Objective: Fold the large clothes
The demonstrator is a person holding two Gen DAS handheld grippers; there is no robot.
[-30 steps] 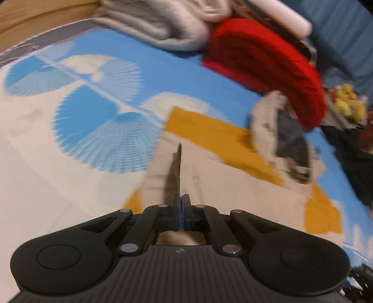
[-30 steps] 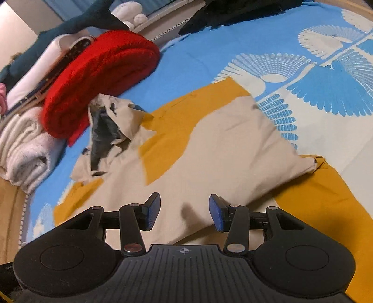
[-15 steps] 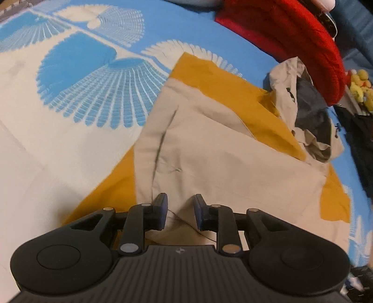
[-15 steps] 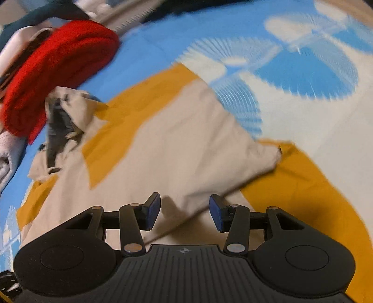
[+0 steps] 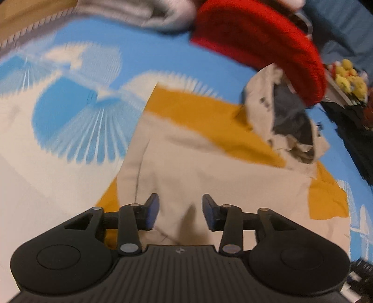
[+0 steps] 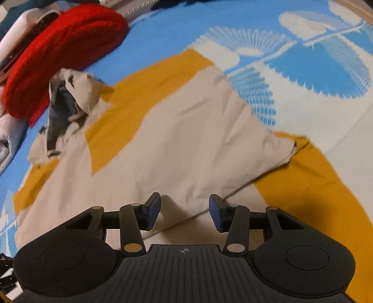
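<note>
A beige and mustard-yellow hooded garment (image 5: 209,167) (image 6: 177,144) lies spread on the blue and white patterned bed cover, with a beige panel folded over the yellow body. Its crumpled hood (image 5: 289,121) (image 6: 63,105) with dark lining lies at the far end. My left gripper (image 5: 180,211) hovers over the beige fabric with its jaws opening and nothing pinched between them. My right gripper (image 6: 184,212) stands open just above a fold edge of the beige cloth, also with nothing between its fingers.
A folded red knit (image 5: 261,39) (image 6: 60,53) lies beyond the hood, with pale folded laundry (image 5: 144,11) (image 6: 9,137) beside it. Dark clothes and yellow plush toys (image 5: 349,77) sit at the right of the left wrist view. The bed cover (image 5: 58,130) (image 6: 326,70) stretches sideways.
My left gripper was shut on a beige fabric edge, then let it go and its jaws spread apart. The cloth now lies flat. My right gripper stayed open over the fold.
</note>
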